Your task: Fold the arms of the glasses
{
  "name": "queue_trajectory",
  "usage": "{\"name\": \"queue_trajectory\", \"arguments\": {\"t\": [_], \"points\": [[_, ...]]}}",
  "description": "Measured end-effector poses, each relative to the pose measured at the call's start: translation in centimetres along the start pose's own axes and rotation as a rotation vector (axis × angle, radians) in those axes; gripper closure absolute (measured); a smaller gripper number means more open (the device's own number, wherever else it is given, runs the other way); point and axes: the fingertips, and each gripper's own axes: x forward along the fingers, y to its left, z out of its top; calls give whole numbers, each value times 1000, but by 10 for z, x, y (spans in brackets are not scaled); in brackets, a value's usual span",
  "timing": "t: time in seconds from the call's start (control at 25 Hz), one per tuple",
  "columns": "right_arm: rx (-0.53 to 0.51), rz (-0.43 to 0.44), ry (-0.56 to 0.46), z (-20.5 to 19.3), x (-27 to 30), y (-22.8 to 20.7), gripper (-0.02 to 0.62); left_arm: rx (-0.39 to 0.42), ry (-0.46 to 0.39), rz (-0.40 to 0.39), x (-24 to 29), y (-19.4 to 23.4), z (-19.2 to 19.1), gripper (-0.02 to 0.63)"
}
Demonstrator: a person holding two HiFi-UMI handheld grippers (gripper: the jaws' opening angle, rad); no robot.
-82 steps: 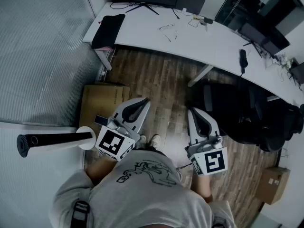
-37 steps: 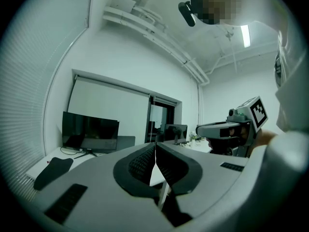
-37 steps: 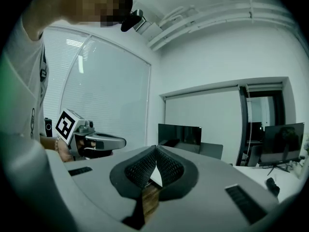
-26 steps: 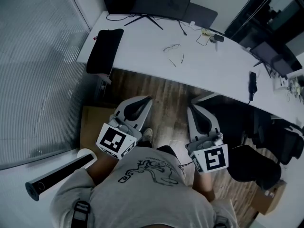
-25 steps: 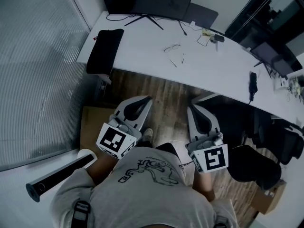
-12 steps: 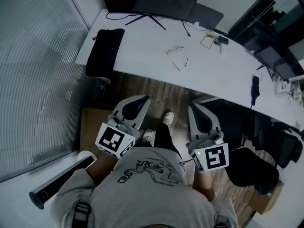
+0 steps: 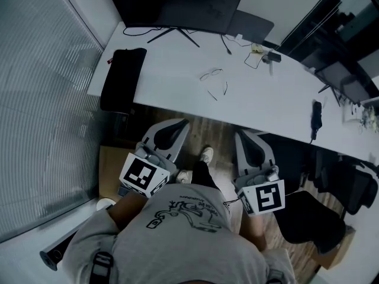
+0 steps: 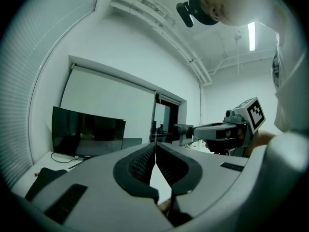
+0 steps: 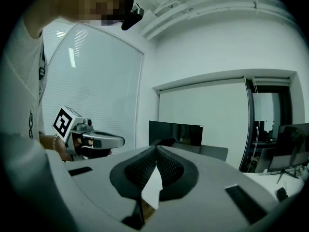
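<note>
Glasses with a thin dark wire frame (image 7: 211, 73) lie on the white table (image 7: 172, 70), about midway along its length and between its far and near edges. Both arms are spread open and reach toward the near edge. Nothing touches them.

In the head view, both grippers are on the person's side of the near edge, over the brown wooden floor (image 7: 214, 136), and well apart from the glasses. The glasses lie ahead of them, roughly in line with the gap between the two. The left gripper (image 7: 183, 123) points toward the near edge. In the left gripper view its ribbed dark fingers (image 8: 145, 162) are clenched tip to tip with nothing between them. The right gripper (image 7: 238, 134) is held beside it at about the same reach. In the right gripper view its fingers (image 9: 166, 167) are pressed together and are likewise empty. Neither gripper view shows the glasses clearly enough to place them.

A wide black monitor (image 7: 177, 6) stands along the far edge. A long black pad (image 7: 120, 78) lies at the left edge, partly overhanging it. A small black device (image 7: 316, 113) sits toward the right end near the near edge. A black office chair (image 7: 308, 220) stands on the floor to the person's right.
</note>
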Motion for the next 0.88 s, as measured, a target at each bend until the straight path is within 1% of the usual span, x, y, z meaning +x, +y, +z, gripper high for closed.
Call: {"name": "queue_trajectory", "arguments": {"t": [0.36,0.68,0.88], "points": [[18,-14,3,2,27,-89,586,3,11,4,90,11,14,584],[22,-6,-4,2,41,-169,586,9,22,2,172,2,23,583],[28,-2,-10,-2,45,-210,586,17,30,6,211,-5,24,583]]}}
